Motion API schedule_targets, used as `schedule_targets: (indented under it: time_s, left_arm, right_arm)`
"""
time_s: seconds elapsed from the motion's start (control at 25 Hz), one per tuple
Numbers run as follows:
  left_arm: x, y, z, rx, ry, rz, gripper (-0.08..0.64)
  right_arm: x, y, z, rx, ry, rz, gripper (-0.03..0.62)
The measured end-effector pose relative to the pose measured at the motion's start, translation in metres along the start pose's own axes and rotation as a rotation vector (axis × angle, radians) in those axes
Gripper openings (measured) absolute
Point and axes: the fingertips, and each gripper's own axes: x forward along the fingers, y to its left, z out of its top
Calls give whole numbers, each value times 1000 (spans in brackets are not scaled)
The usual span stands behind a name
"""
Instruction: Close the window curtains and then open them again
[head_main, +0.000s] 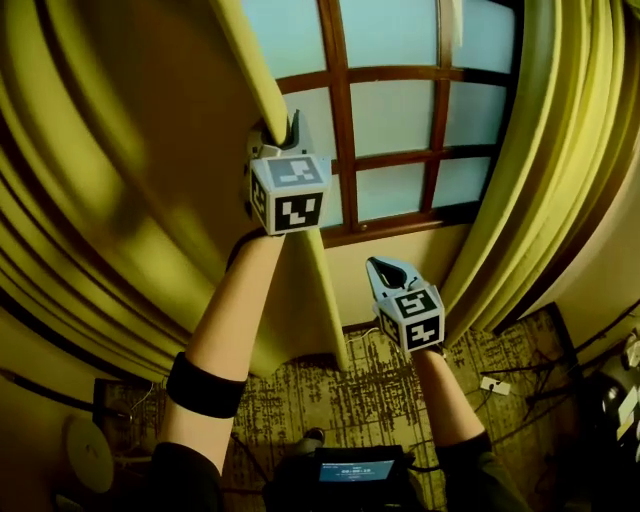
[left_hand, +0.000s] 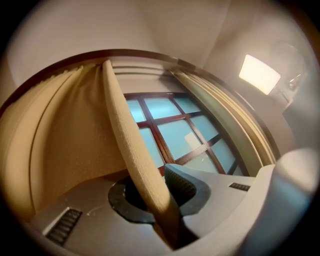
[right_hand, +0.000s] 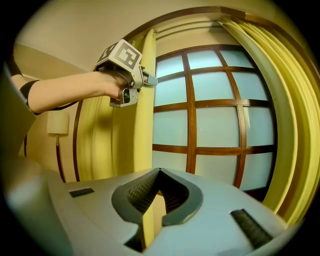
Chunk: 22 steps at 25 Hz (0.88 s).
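A wooden-framed window (head_main: 400, 120) stands between two yellow curtains. The left curtain (head_main: 120, 200) has its inner edge (head_main: 255, 60) pulled out in front of the glass. My left gripper (head_main: 280, 132) is up high on that edge. In the left gripper view the fold (left_hand: 125, 130) runs between the jaws of the left gripper (left_hand: 160, 195), and a dark gap shows beside the right pad (left_hand: 182, 184), so it stands slightly open. Lower down, my right gripper (head_main: 385, 268) is shut on the same edge. A strip of the yellow fabric (right_hand: 152, 215) sits pinched in the right gripper (right_hand: 157, 192). The right curtain (head_main: 540, 180) hangs gathered.
Patterned carpet (head_main: 380, 390) lies below the window sill. A dark device with a lit screen (head_main: 355, 470) sits at the bottom edge. Cables and small items (head_main: 600, 370) lie on the floor at the right. A wall lamp (left_hand: 259, 74) glows right of the window.
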Motion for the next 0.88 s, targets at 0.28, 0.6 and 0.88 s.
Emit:
schedule_targets:
  time_s: [0.28,0.6,0.88]
  left_arm:
    - [-76,12,-41,-21,94,25,215]
    - [-204,3,-137,-45,304,54,215]
    - [-296,-33,-216,-117,462,-63,215]
  right_arm:
    - [-27,15,-10,-6,-3,52,14]
    - [-46,38,-42,61,22,127,14]
    - [-65,56,-93,107,94,102,14]
